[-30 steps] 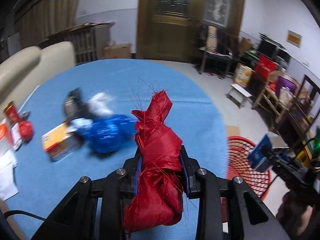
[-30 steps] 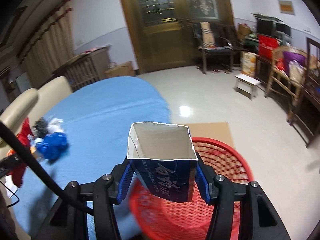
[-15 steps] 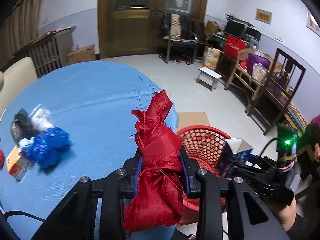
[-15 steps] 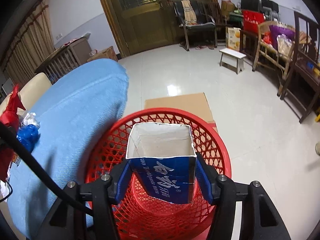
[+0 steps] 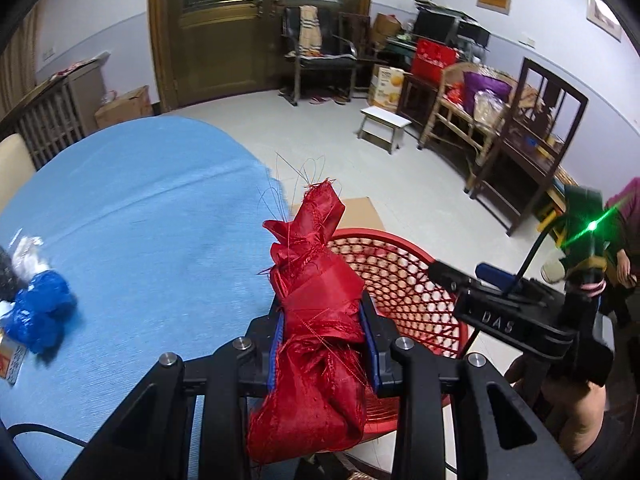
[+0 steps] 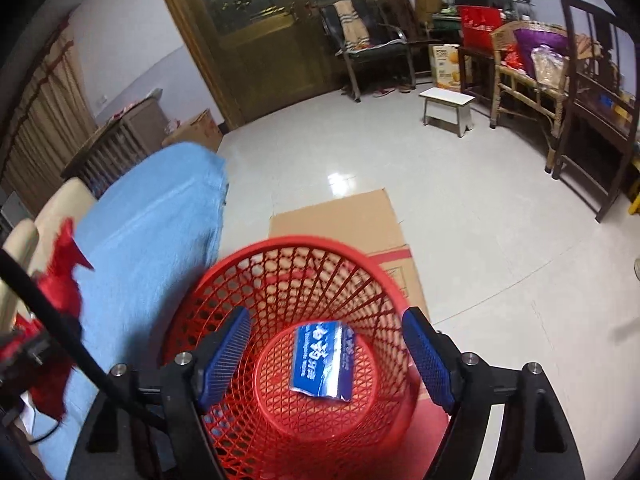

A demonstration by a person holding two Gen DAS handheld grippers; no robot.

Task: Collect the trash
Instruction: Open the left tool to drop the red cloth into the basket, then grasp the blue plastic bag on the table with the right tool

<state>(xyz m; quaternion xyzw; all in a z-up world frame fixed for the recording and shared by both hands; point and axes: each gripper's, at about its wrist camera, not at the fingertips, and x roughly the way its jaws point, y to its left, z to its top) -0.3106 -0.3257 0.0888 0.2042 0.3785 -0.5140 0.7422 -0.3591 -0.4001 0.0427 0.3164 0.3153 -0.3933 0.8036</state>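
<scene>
A blue-covered table (image 5: 132, 216) fills the left of the room, its rounded far edge facing a wooden double door (image 5: 240, 28); a flattened sheet of cardboard (image 6: 340, 220) lies on the tiled floor just off the table's right edge, with the red mesh wastebasket (image 6: 280, 272) standing on it beside the cloth. A small white stool (image 6: 448, 100), a dark armchair (image 5: 324, 52) and cluttered wooden racks line the far wall, well apart from the basket. Near the table's left edge sit a crumpled blue bag (image 5: 40, 316), a white scrap and a partly cut-off orange box. The left gripper (image 5: 324, 344) is clamped tight on a bundle of frayed red fabric (image 5: 316, 320) (loose threads stick up from its top), held over the table's near right edge next to the basket rim. The right gripper (image 6: 326, 354) hangs over the basket mouth, its jaws opening with nothing between the blue pads; the blue carton (image 6: 322, 360), printed with white characters, lies on its side at the bottom of the basket
</scene>
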